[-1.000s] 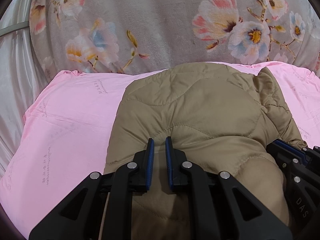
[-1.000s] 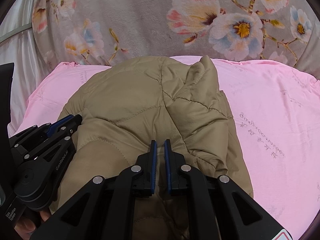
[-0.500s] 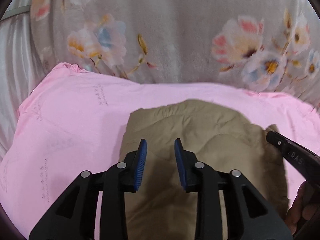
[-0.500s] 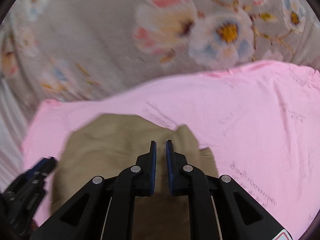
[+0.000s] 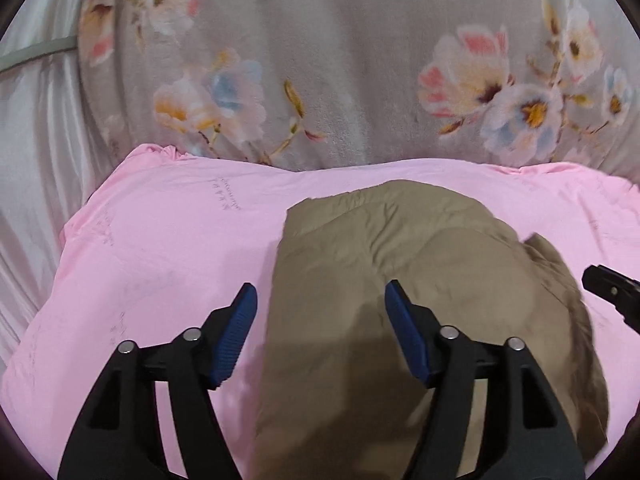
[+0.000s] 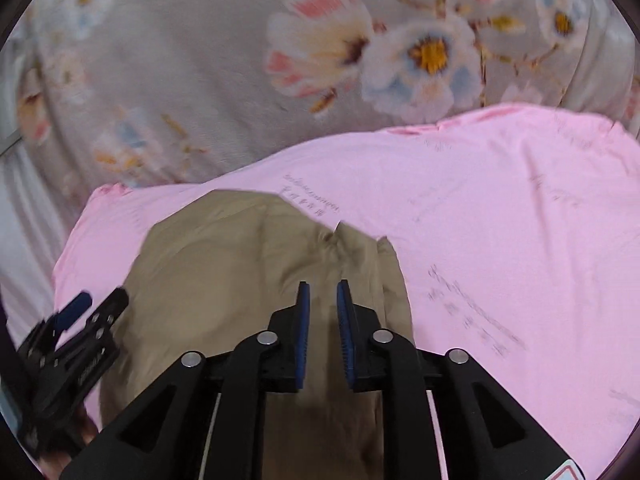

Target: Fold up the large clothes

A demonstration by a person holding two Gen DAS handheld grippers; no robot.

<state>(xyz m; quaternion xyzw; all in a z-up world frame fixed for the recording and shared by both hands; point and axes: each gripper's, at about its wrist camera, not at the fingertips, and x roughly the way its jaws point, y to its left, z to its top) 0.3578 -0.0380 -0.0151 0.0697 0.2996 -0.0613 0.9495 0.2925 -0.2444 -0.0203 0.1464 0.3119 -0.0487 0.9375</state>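
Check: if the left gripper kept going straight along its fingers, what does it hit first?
Likely the tan quilted jacket, near its left edge; the left gripper is opening with nothing clamped. Depth unclear, so possibly the pink sheet beside it.

Both wrist cameras look forward and downward along their own fingers, close above the folded tan quilted jacket (image 5: pixel 420 280) (image 6: pixel 240 272) on the pink sheet (image 5: pixel 160 248) (image 6: pixel 500 208), the left from the jacket's left edge, the right from its right.

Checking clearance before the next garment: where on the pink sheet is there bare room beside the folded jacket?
Bare pink sheet runs right of the tan jacket to the floral blanket. A second patch lies left of it, toward the white curtain. The middle is crowded: left gripper and right gripper, jaws opening and empty, hover over the jacket.
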